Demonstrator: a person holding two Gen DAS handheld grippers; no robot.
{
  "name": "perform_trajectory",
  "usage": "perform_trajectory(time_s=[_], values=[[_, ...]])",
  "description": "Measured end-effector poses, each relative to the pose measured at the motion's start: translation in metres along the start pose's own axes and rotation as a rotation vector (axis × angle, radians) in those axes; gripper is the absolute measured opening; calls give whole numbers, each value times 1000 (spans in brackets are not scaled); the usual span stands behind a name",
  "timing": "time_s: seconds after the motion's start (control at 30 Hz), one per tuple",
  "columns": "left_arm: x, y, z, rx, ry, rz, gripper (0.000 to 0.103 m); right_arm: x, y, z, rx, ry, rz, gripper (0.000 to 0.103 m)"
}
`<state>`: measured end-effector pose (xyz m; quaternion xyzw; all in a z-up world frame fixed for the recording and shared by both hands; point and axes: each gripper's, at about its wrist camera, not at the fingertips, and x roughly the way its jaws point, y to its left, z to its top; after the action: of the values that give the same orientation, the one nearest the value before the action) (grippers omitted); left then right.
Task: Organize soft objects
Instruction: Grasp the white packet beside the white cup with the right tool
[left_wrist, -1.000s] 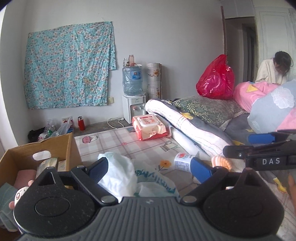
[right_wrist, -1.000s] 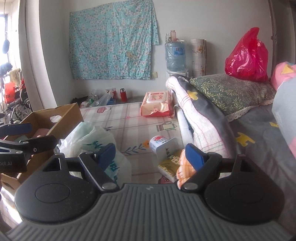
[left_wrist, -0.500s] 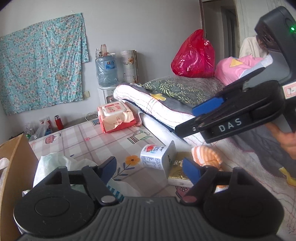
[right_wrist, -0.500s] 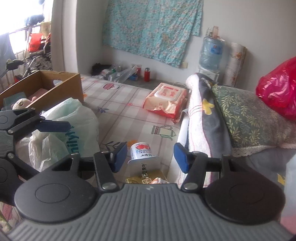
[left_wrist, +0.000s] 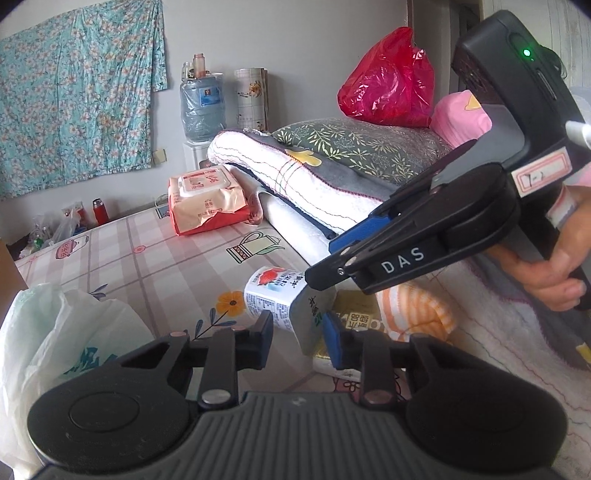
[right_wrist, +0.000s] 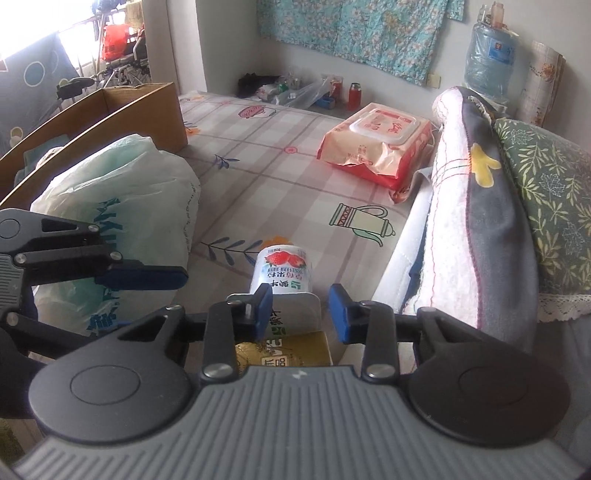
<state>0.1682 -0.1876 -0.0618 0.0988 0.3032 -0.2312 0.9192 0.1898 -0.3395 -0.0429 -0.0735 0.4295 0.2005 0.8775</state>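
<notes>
A strawberry yoghurt cup (left_wrist: 275, 295) lies on its side on the checked bed sheet (left_wrist: 155, 258), beside a yellow tissue pack (left_wrist: 356, 314) and an orange-striped soft thing (left_wrist: 417, 310). My left gripper (left_wrist: 297, 341) hangs just short of the cup with its jaws closing; the cup shows in the gap, and nothing is pressed. My right gripper (right_wrist: 301, 312) points down over the cup (right_wrist: 284, 269) and the yellow pack (right_wrist: 284, 352), its jaws also closing, with a gap at the right pad. Seen from the left wrist, the right gripper (left_wrist: 314, 277) reaches in from the right, held by a hand (left_wrist: 554, 273).
A white plastic bag (right_wrist: 122, 206) bulges at the left, in front of a cardboard box (right_wrist: 147, 107) holding soft items. A wet-wipes pack (right_wrist: 376, 144) lies further back. A folded quilt (right_wrist: 461, 184), a leaf-print pillow (right_wrist: 546, 184) and a red bag (left_wrist: 388, 81) line the right side.
Both grippers have come down and forward to the yoghurt cup, and their jaws have narrowed a lot. The right gripper has swung into the left wrist view, above the cup.
</notes>
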Motion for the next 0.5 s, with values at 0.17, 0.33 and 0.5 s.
perform_trajectory(time_s=[0.17, 0.33, 0.5], values=[[10, -4, -1, -6, 24, -1, 26, 2, -5, 0, -12, 8, 41, 33], [23, -5, -1, -23, 53, 40, 11, 14, -8, -3, 3, 46, 84, 33], [20, 2, 6, -62, 46, 77, 7, 18, -8, -1, 34, 68, 81, 33]])
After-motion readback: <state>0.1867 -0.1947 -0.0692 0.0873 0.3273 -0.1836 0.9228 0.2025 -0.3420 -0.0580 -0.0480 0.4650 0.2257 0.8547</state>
